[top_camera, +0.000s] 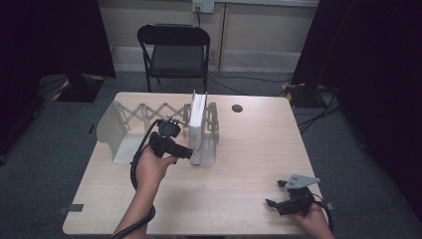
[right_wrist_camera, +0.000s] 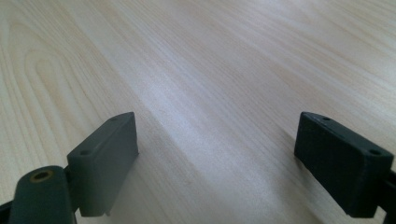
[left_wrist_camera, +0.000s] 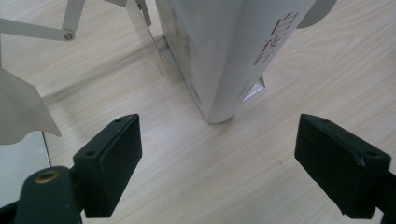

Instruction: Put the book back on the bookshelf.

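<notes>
A thick white book (top_camera: pixel 197 127) stands upright at the right end of a pale metal expanding book rack (top_camera: pixel 119 129) on the wooden table (top_camera: pixel 239 164). My left gripper (top_camera: pixel 174 142) hovers just left of the book's near edge, inside the rack's span. In the left gripper view the book's spine (left_wrist_camera: pixel 233 56), with dark printed characters, rises straight ahead, and my left gripper (left_wrist_camera: pixel 218 140) is open with its jaws wide apart and short of the spine. My right gripper (top_camera: pixel 274 193) rests low at the table's front right corner. In the right gripper view it (right_wrist_camera: pixel 217 135) stands open over bare wood.
The rack's scissor lattice (left_wrist_camera: pixel 70 28) and left end plate (left_wrist_camera: pixel 23 107) lie left of the book. A black folding chair (top_camera: pixel 174 50) stands behind the table. A round cable hole (top_camera: pixel 237 108) sits near the far edge. Cables run across the floor at the back right.
</notes>
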`<state>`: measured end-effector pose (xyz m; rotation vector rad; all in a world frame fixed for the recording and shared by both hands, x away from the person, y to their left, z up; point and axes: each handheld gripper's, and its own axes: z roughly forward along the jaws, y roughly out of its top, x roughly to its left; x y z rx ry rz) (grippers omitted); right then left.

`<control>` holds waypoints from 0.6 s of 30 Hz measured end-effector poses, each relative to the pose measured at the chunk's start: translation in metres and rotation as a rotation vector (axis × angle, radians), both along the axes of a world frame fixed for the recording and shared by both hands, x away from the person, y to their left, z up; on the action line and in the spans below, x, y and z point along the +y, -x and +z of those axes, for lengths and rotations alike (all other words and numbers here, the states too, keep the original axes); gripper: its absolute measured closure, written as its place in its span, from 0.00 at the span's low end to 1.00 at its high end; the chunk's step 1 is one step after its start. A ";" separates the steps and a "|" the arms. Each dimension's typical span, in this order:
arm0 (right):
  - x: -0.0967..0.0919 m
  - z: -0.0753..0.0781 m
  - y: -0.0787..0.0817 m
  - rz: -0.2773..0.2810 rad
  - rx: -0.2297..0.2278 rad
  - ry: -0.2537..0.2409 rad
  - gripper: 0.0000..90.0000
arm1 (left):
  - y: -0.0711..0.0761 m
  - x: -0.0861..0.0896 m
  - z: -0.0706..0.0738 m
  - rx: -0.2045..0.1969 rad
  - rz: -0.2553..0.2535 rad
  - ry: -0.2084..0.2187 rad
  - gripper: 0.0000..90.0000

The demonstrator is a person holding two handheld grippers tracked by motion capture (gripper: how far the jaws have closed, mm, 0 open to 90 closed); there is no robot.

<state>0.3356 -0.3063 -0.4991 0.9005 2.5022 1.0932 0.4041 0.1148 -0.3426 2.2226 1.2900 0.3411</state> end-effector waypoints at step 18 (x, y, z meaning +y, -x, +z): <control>0.000 0.000 0.000 0.002 0.001 0.000 0.14 | 0.006 0.013 -0.022 0.024 -0.006 0.013 0.16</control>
